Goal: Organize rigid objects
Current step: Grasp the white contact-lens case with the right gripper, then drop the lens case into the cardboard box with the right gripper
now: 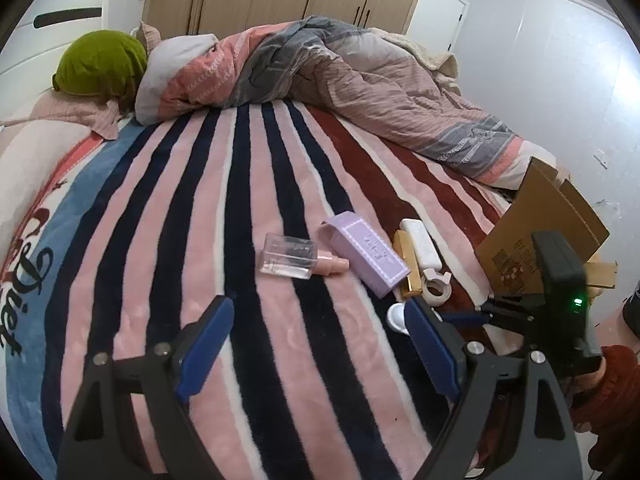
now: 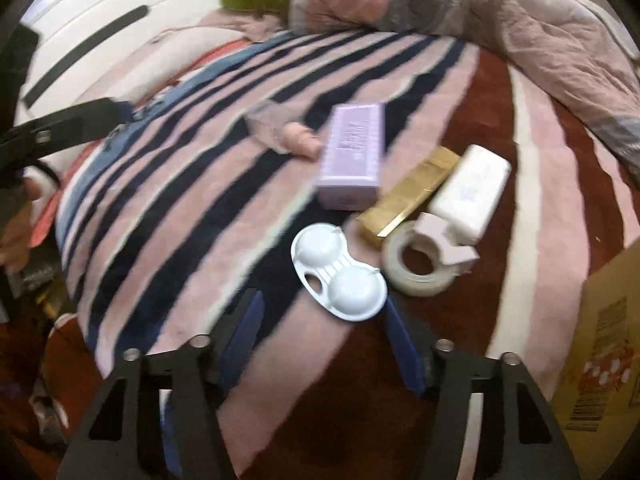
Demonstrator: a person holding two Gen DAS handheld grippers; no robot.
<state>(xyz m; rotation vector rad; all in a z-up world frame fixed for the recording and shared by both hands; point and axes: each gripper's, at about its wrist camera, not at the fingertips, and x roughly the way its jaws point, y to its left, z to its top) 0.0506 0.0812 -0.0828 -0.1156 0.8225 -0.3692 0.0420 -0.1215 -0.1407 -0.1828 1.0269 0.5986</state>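
Approach step: my right gripper (image 2: 320, 336), jaws spread and empty, faces the white lens case (image 2: 340, 276) at frame centre. My left gripper (image 1: 316, 348) hangs released too. Next I must straddle the case and carry it to the cardboard box (image 2: 604, 344) at right.

I can read "Diet" in big black curly letters on the striped blanket (image 1: 24, 296), the purple box (image 1: 366, 254) has words too small for me, the cardboard box (image 1: 516, 256) print is too blurry
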